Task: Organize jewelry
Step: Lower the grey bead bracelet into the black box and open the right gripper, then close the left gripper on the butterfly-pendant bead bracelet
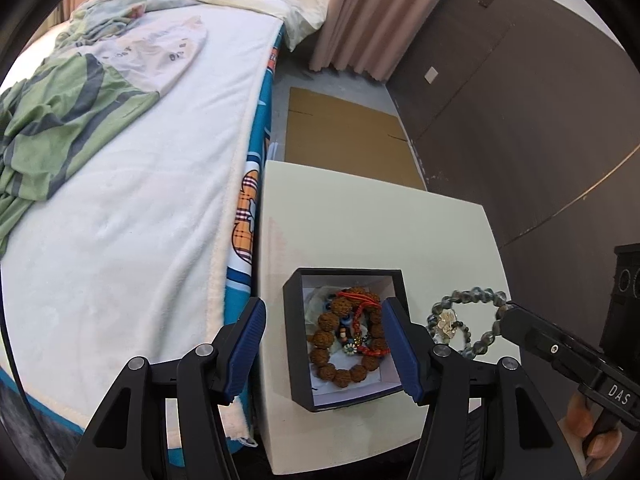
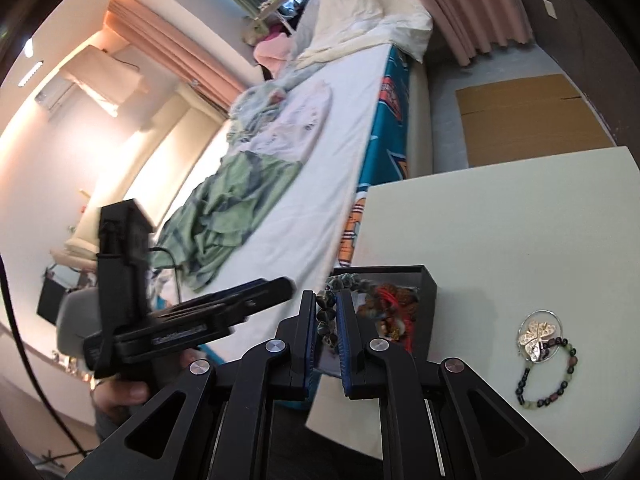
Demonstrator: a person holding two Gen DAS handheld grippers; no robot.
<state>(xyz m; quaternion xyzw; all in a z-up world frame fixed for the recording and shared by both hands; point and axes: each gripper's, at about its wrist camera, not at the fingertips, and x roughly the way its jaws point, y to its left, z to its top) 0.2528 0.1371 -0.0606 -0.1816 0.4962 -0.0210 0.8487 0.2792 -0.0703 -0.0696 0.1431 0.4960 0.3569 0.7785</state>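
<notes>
Hand-held gripper (image 2: 325, 332) above cream bedside table (image 1: 360, 220), beside bed (image 1: 140, 200).

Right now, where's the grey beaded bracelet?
The grey beaded bracelet hangs from the right hand-held gripper, pinched between its fingers, just right of the black jewelry box above the white table.

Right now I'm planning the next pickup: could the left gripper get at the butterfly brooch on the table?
Probably not directly. The left gripper hangs open over the black box, and the right gripper, shut on the grey bead bracelet, hangs above the butterfly brooch.
</notes>
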